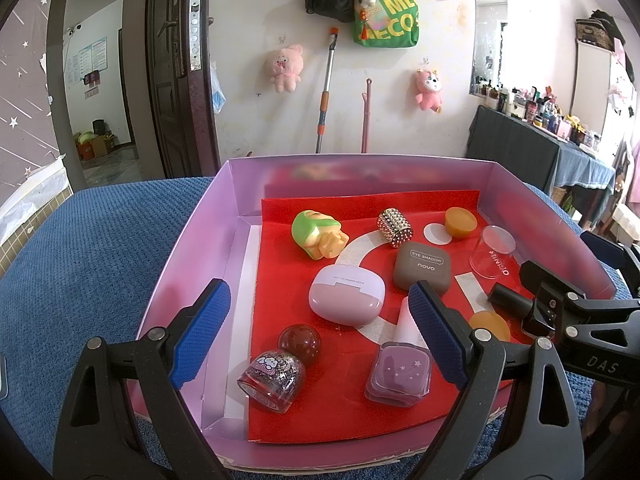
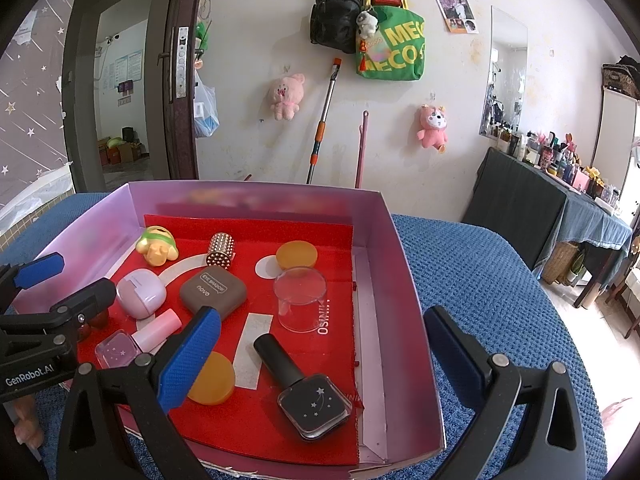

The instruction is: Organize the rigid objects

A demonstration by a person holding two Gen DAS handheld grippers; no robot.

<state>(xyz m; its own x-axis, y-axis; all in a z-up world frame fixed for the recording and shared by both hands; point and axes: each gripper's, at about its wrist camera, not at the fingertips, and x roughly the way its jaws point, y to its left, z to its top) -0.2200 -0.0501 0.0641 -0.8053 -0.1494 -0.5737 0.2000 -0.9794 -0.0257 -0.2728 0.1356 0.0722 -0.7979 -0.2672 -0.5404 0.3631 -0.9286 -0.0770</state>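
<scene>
We look down and forward from each hand's camera, close above the pink box. Our left view sits over its left side, our right view over its right. Both see the brown eye shadow case and the wall behind.

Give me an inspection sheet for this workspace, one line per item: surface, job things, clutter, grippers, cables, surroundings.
Surface: blue textured cloth under an open pink box lined with a red sheet.
Job's things: in the box, a green toy, studded cylinder, brown eye shadow case, pink case, clear cup, two amber discs, pink polish bottle, black polish bottle, glitter bottle with a dark red ball at it.
Clutter: nothing seen.
Grippers: left hand-held gripper open, empty; right hand-held gripper open, empty.
Cables: nothing seen.
Surroundings: open door, hung bags, plush toys, crowded side table.
</scene>
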